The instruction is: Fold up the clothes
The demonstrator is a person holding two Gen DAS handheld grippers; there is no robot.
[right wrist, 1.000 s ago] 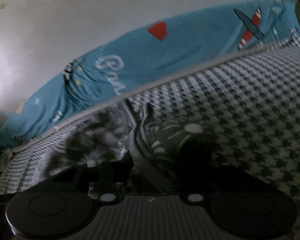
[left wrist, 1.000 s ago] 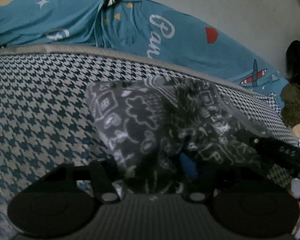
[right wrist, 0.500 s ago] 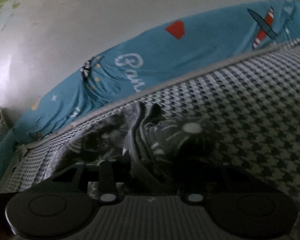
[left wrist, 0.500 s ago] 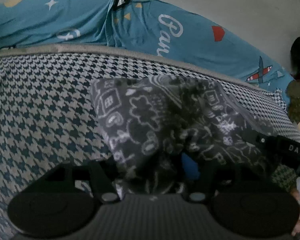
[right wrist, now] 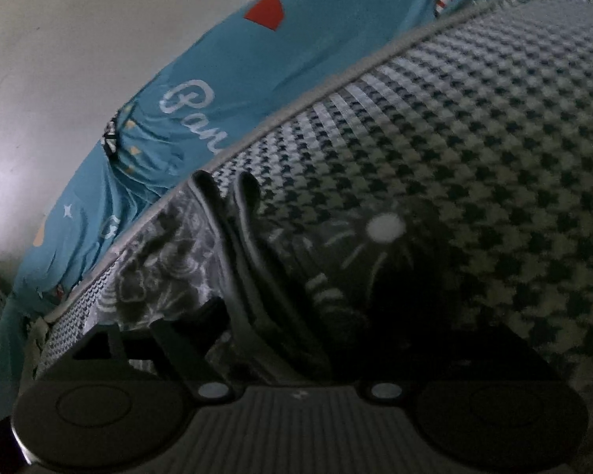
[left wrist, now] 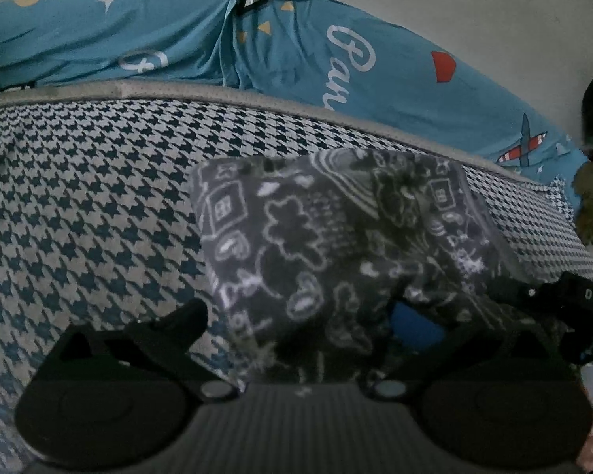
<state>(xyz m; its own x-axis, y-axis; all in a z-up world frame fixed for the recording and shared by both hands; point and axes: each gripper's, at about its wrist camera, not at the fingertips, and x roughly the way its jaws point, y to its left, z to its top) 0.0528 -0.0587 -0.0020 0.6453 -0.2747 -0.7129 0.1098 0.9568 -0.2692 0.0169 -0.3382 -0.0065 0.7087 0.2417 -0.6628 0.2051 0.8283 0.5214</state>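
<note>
Left gripper (left wrist: 312, 328): matte black body, ribbed grey centre panel, two round black discs, two silver screws, curved black fingers (left wrist: 170, 328). Right gripper (right wrist: 296, 339): same build; white "DAS" lettering on its side.

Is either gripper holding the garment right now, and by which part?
Neither. The left gripper and right gripper are opening; the garment lies between their fingers at its near edge, released.

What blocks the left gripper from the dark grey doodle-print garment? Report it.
Nothing visible does. The dark grey doodle-print garment already lies between the opening jaws of the left gripper, spread on the houndstooth bed cover, with no other object between them.
</note>
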